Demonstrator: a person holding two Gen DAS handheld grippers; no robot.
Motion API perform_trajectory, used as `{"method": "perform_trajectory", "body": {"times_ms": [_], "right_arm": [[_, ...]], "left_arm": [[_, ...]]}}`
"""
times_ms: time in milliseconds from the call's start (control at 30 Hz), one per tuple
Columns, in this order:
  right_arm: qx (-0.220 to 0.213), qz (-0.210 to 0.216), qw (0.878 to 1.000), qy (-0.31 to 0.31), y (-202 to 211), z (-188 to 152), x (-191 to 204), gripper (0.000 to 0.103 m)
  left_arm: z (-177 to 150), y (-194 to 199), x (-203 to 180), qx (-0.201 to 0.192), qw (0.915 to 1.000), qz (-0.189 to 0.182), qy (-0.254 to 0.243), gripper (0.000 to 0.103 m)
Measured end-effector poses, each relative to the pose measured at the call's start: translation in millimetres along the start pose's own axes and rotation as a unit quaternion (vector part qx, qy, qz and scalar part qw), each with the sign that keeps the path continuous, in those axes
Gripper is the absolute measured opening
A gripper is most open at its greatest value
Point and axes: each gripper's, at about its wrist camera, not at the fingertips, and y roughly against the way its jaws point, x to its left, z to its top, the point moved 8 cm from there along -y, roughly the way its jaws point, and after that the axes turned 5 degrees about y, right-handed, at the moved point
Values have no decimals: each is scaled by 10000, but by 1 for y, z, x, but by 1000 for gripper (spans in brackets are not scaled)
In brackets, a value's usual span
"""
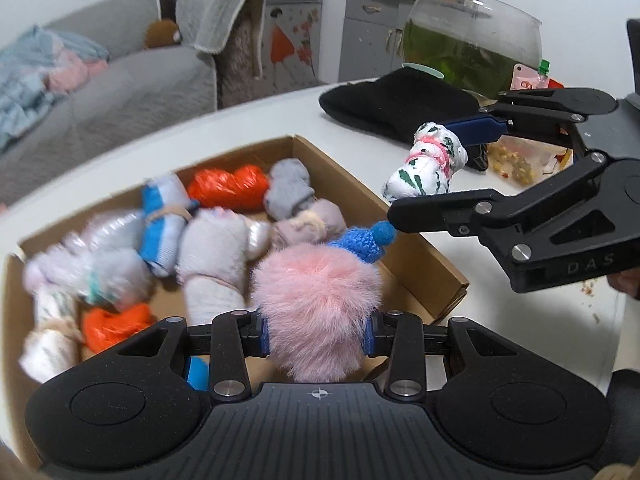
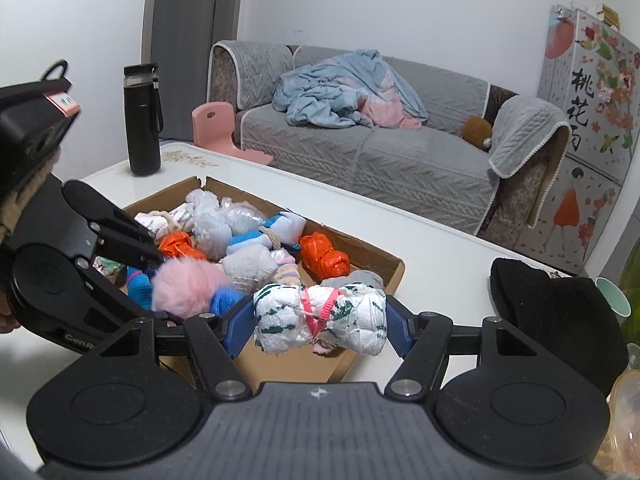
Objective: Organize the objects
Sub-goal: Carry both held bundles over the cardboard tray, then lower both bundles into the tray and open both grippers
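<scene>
The fluffy pink pompom with a little blue knitted hat (image 1: 320,300) is clamped between the blue pads of the left tool (image 1: 318,338), hanging just over the near edge of the shallow brown cardboard box (image 1: 424,248) on the white bench (image 1: 500,320). That tool tips down toward the box, which is already stuffed with tied bundles: orange plastic, grey sock, blue and white. The right tool (image 2: 320,322) comes in from the side, angled down too, jaws about half apart and pressed on both ends of a white cloth bundle with green marks tied by pink string (image 2: 320,318), held over the box's near corner. Readable writing: "DAS" on the right tool's body, "Gen" on the left one. A black folded cloth (image 1: 396,100) lies beyond the box.
</scene>
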Motion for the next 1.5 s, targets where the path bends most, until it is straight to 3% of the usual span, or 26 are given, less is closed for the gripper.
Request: {"method": "perform_trajectory", "body": {"times_ms": [233,500,867,1200,1500], "right_arm": [[103,61,9999,69,-6,-3,-2,63],[248,254,9991,210,-21,-6,4,63],[606,662,9937,664,-43,-22,23,63],[860,771,9907,724,-65,-30,24,63],[911,689,9908,730,-64,-35,27,64]], "left_arm": [[-3,-20,-2,269,9993,-210,171,46],[-14,-31,15,539,9982,85,257,46],[-9,-29,37,261,9949,529,824,46],[-7,-32,35,87,9928,910,778,46],[-11,-30,33,-13,9913,1022,826,46]]}}
